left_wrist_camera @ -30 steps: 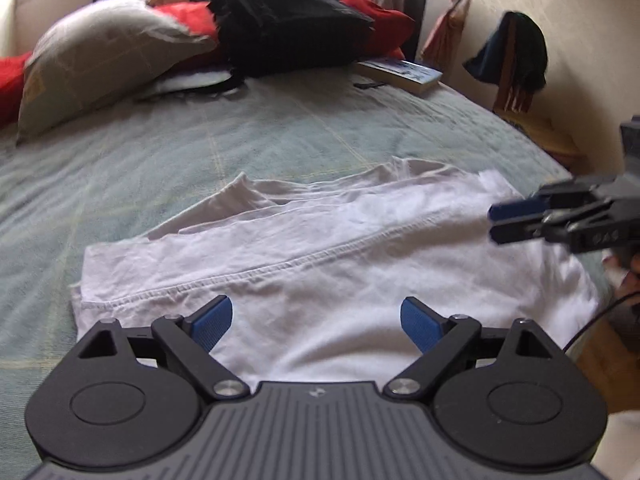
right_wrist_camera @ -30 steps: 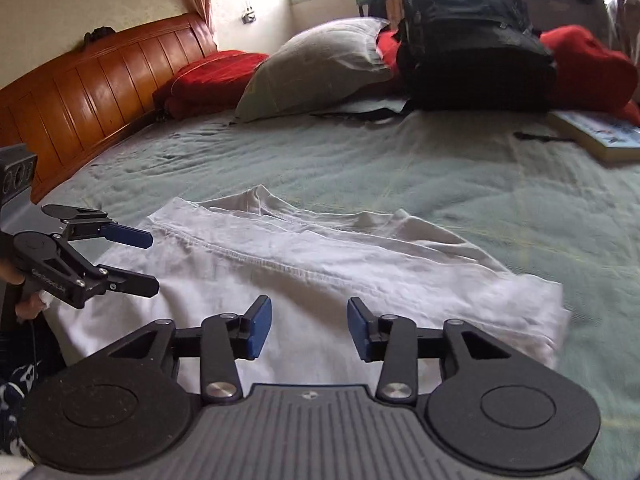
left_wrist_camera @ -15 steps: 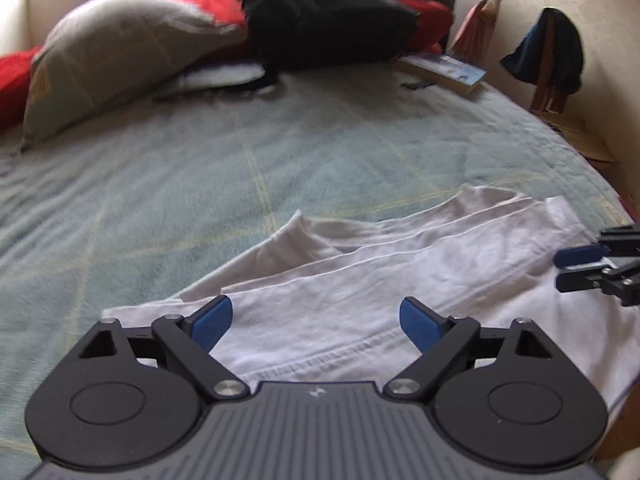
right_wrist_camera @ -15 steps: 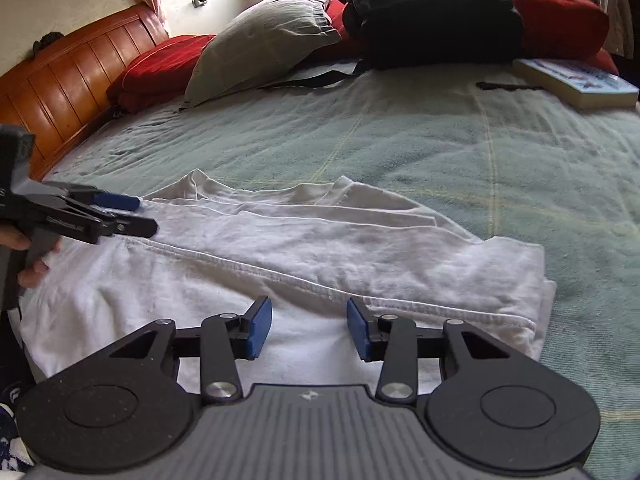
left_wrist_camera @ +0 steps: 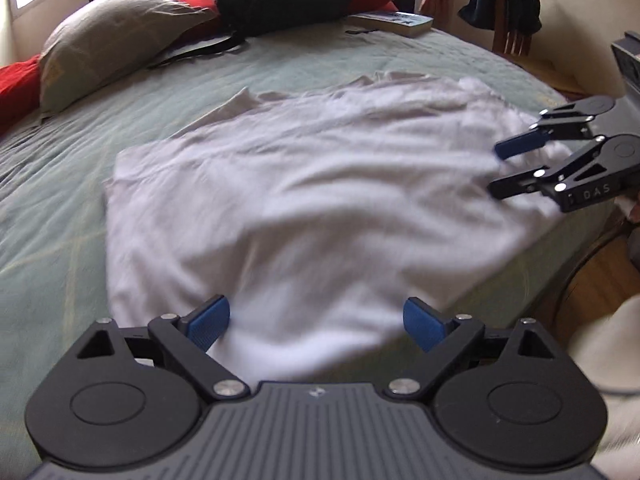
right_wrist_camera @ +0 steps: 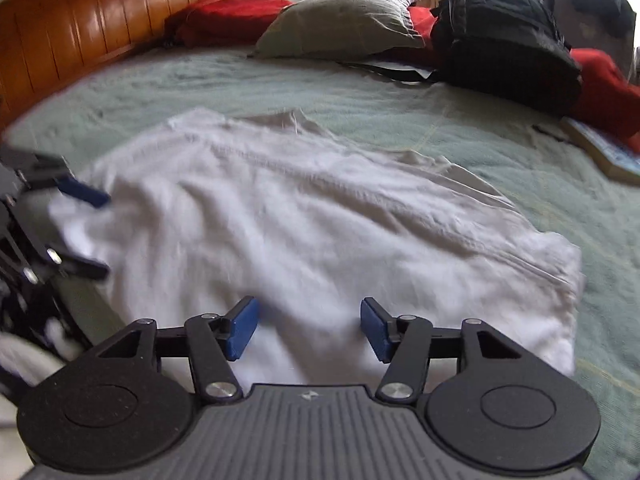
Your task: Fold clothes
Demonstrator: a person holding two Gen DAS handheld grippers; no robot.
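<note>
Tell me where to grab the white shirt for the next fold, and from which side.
Judging by its pose, grip the white shirt at its near hem, one corner per gripper, coming in low from the bed's near edge. It lies flat with that edge nearest both the open left gripper and open right gripper.

1. Shirt (left_wrist_camera: 304, 200): plain white, greyish along the far folds.
2. Bed (left_wrist_camera: 60, 200) cover: pale green with faint yellowish grid lines.
3. Pillow (right_wrist_camera: 344, 20): grey-beige; the cushion (right_wrist_camera: 228, 16) beside it is bright red.
4. Backpack (right_wrist_camera: 504, 52): black all over.
5. Headboard (right_wrist_camera: 80, 32): glossy orange-brown wood.
6. Left gripper (left_wrist_camera: 316, 320): black frame, blue pads (left_wrist_camera: 210, 322).
7. Right gripper (right_wrist_camera: 308, 328): same black, same blue pads (right_wrist_camera: 242, 328).
8. Book (left_wrist_camera: 394, 22): bluish cover, pale page edges.
</note>
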